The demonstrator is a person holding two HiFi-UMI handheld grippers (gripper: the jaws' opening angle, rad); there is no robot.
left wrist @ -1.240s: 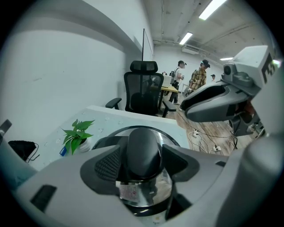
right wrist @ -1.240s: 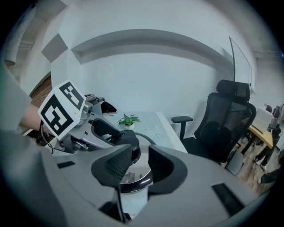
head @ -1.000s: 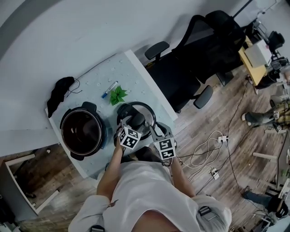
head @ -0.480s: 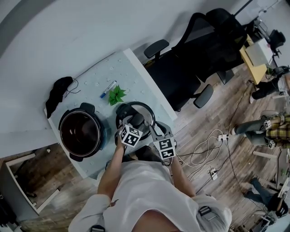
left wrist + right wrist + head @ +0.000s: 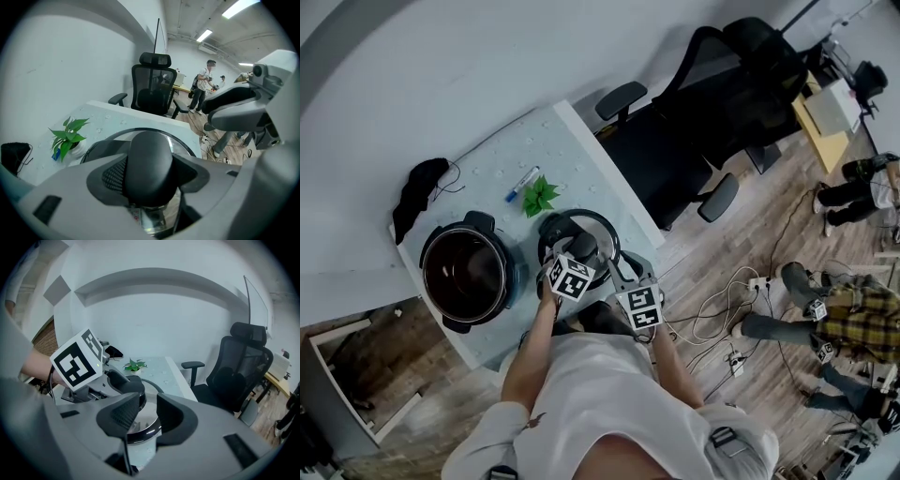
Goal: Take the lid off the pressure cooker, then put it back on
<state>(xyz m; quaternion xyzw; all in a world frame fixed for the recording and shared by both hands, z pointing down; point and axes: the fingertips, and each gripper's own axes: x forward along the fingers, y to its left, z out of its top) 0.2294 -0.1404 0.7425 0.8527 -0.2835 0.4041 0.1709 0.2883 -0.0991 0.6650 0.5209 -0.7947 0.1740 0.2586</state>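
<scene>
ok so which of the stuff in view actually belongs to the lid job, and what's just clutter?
Job: lid, lying on the table; lid knob, clamped in the left gripper; open cooker pot; right gripper, jaws apart, beside the lid.
Clutter: small plant; marker; black cloth; office chair.

Small plant (image 5: 543,196) beside blue pen (image 5: 523,184); black office chair (image 5: 712,103) near table (image 5: 581,159).

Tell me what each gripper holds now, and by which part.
The left gripper holds the lid by its black knob. The right gripper holds nothing; its jaws stand apart.
</scene>
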